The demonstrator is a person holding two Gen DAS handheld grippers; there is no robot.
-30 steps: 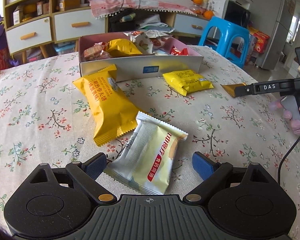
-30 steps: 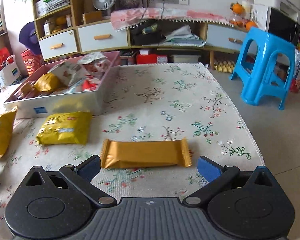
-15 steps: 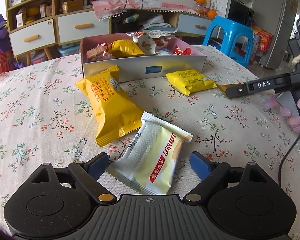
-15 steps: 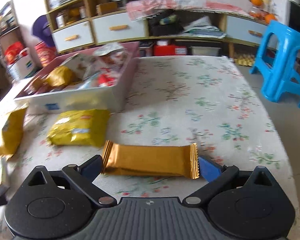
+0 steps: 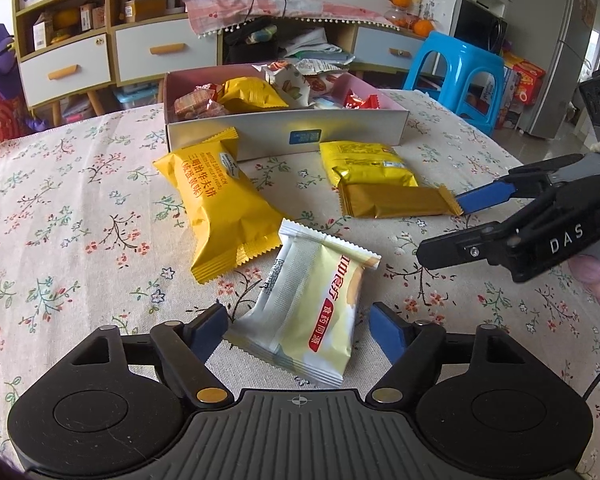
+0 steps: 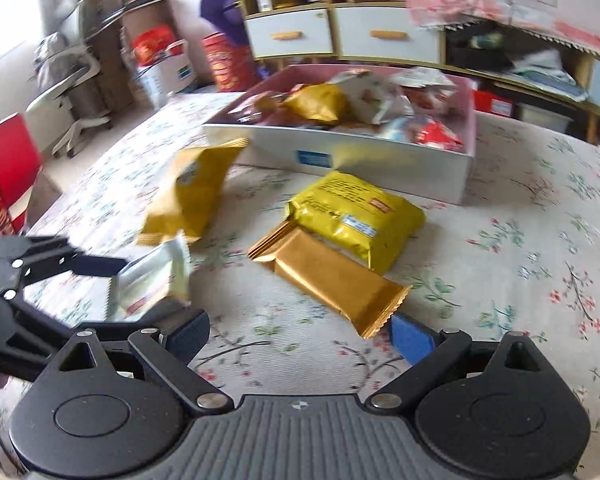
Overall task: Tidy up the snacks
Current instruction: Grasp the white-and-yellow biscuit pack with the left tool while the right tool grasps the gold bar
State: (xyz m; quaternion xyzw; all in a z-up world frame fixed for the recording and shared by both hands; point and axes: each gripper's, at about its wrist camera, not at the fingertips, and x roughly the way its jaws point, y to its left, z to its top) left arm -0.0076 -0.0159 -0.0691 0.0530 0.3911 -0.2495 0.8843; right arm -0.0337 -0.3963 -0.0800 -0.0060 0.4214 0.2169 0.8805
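Left wrist view: left tongs (image 5: pixel 296 326) are closing around the white-and-cream snack packet (image 5: pixel 308 308), not yet gripping; right tongs (image 5: pixel 440 226), at three o'clock, are standing wide beside the gold bar (image 5: pixel 396 200).

The table wears a matt woven cloth (image 5: pixel 80 216) printed with small flowers. The white snack packet (image 5: pixel 308 312) near its front edge is smooth, glossy film with crimped ends; the yellow packet (image 5: pixel 220 208) and the gold bar wrapper (image 5: pixel 396 200) shine like foil-backed plastic. The box (image 5: pixel 340 130) toward the far edge looks like smooth card, faintly reflective. The gripper bodies are matt black plastic with brass-coloured pins.
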